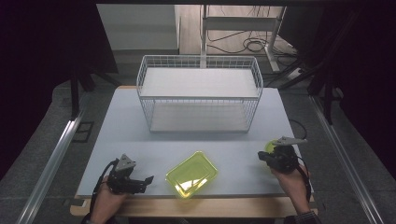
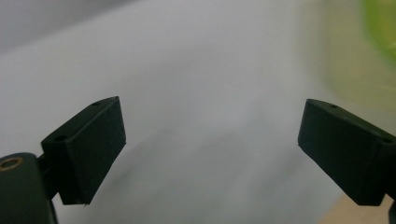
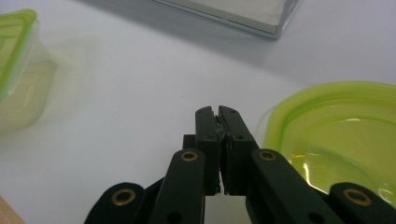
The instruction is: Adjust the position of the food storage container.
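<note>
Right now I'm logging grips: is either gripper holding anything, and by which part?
Nothing is held. The left gripper is open over bare white table; the right gripper is shut on nothing, beside the round yellow-green translucent plastic container.

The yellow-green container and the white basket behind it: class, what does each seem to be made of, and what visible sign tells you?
Yellow-green container: probably translucent plastic with a glossy finish; the table shows through it and light glints off it. White basket: likely metal wire with a white coating, seen in its thin grid mesh walls.
</note>
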{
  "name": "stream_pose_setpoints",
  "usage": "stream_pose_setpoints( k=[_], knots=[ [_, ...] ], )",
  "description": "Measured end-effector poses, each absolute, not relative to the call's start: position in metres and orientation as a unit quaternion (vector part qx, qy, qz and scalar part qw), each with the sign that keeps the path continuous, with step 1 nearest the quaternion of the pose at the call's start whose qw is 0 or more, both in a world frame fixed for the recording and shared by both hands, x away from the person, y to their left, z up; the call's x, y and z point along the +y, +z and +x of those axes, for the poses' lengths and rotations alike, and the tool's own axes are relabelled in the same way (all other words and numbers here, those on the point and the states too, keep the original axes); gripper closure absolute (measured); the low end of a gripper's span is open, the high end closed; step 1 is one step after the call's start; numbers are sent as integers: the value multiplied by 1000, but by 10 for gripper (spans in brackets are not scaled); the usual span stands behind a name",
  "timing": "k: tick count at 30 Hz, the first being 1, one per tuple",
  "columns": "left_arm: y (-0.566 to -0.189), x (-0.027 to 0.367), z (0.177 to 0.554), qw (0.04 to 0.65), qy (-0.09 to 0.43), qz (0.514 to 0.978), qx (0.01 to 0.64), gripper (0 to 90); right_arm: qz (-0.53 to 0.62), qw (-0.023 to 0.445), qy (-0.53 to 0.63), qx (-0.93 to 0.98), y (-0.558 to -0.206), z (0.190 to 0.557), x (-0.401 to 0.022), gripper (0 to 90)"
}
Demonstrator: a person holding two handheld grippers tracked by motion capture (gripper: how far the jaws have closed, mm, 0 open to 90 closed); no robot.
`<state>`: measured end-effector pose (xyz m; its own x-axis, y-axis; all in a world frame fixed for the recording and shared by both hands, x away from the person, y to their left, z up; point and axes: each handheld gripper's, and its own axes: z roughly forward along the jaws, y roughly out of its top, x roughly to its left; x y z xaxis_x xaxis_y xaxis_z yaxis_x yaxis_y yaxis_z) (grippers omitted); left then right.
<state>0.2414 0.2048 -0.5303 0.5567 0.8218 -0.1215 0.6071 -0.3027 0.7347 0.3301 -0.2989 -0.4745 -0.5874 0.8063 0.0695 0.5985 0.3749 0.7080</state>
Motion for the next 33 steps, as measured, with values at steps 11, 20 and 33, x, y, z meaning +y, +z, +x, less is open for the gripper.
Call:
stream_pose_setpoints(
  k=[11, 20, 33],
  knots=[
    [-527, 165, 210, 382, 98, 835, 383, 620, 387, 138, 364, 836, -477, 316, -275, 867],
    [-531, 140, 217, 396, 60, 844, 357, 792, 371, 123, 367, 844, -481, 313, -261, 866],
    [-531, 131, 245, 389, 79, 843, 363, 788, 367, 107, 363, 850, -486, 314, -252, 859]
  ],
)
